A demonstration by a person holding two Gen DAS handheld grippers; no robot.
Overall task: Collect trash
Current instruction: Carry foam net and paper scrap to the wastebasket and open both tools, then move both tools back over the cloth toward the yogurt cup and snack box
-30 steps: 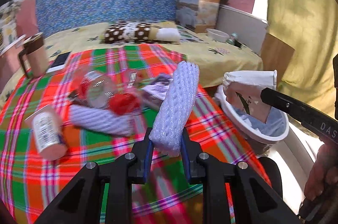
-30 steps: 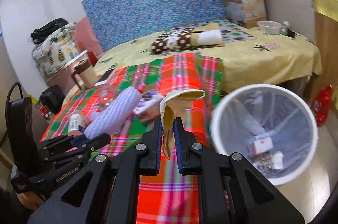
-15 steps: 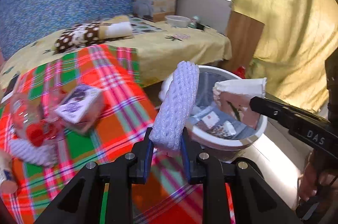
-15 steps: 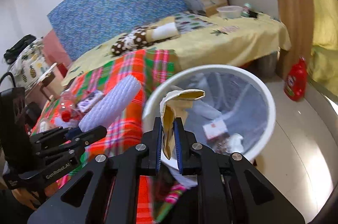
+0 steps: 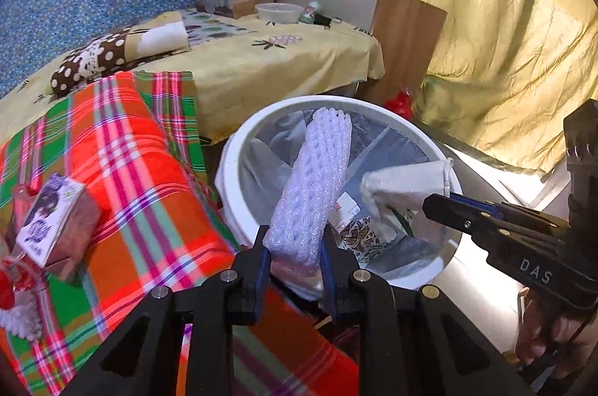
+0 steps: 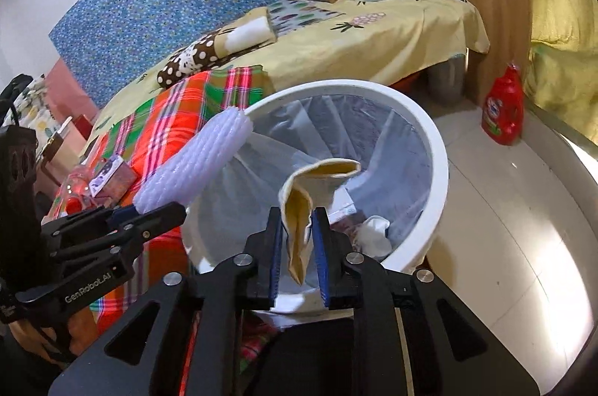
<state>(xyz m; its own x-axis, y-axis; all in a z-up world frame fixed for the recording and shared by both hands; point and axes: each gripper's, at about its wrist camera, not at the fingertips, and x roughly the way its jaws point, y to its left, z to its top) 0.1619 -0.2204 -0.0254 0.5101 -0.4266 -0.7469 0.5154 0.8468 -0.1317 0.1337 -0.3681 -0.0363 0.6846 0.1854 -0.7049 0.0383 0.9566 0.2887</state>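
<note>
A white foam sleeve (image 5: 313,188) was held in the left gripper (image 5: 293,259), its lower end clamped between the two blue-padded fingers and its upper end stretched out over the open mouth of the white trash bin (image 5: 231,171). A flattened paper cup (image 6: 304,205) was pinched between the fingers of the right gripper (image 6: 298,252), which were closed against both of its sides, and it too was positioned above the bin's opening, near the rim closest to the camera. In the left wrist view the same cup (image 5: 405,199) was seen to the right of the sleeve, over the bin's right half. The bin was lined with a clear bag, and printed wrappers (image 5: 353,227) and a crumpled white piece (image 6: 373,233) were seen at its bottom. To the left of the bin, a red and green plaid blanket (image 5: 123,171) was spread over the bed, and a small purple carton (image 5: 48,222) was lying on it. Behind the bin, a yellow bedsheet (image 6: 373,40) was draped. On the floor to the right of the bin, a red detergent bottle (image 6: 502,106) was standing.
</note>
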